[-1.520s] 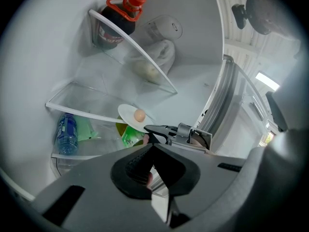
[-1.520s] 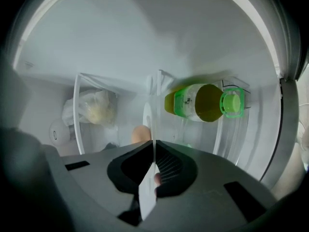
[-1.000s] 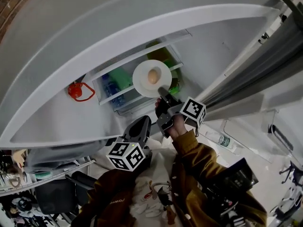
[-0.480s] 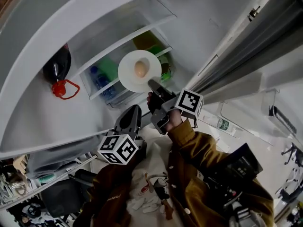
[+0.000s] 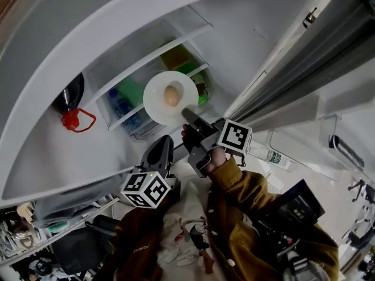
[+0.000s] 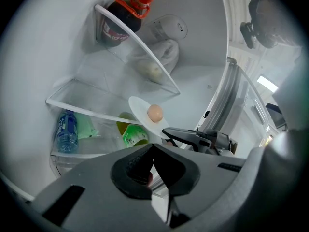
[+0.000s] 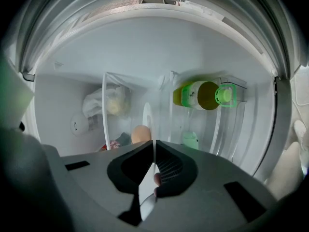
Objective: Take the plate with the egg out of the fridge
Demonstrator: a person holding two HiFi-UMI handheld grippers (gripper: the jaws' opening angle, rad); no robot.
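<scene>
A white plate (image 5: pixel 157 105) with a brown egg (image 5: pixel 171 95) on it hangs in front of the open fridge's glass shelf (image 5: pixel 146 54). My right gripper (image 5: pixel 188 116) is shut on the plate's near rim. In the right gripper view the plate (image 7: pixel 147 117) stands edge-on between the jaws of my right gripper (image 7: pixel 154 149), with the egg (image 7: pixel 140 134) just left of it. My left gripper (image 5: pixel 163 143) hangs below and left of the plate, shut, with nothing in it. From the left gripper view the plate (image 6: pixel 140 108) and egg (image 6: pixel 155 113) sit above my left gripper (image 6: pixel 153 146).
A dark bottle with a red cap (image 5: pixel 72 98) stands on the upper shelf. A blue water bottle (image 5: pixel 120 111) and green packs (image 5: pixel 186 68) fill the drawer below. A green-capped bottle (image 7: pixel 203 95) sits in a rack. The open fridge door (image 5: pixel 304 127) is at the right.
The plate stays in my right gripper and has come slightly lower and nearer, away from the shelf. My head has turned, shifting the fridge in view. The left gripper keeps its place.
</scene>
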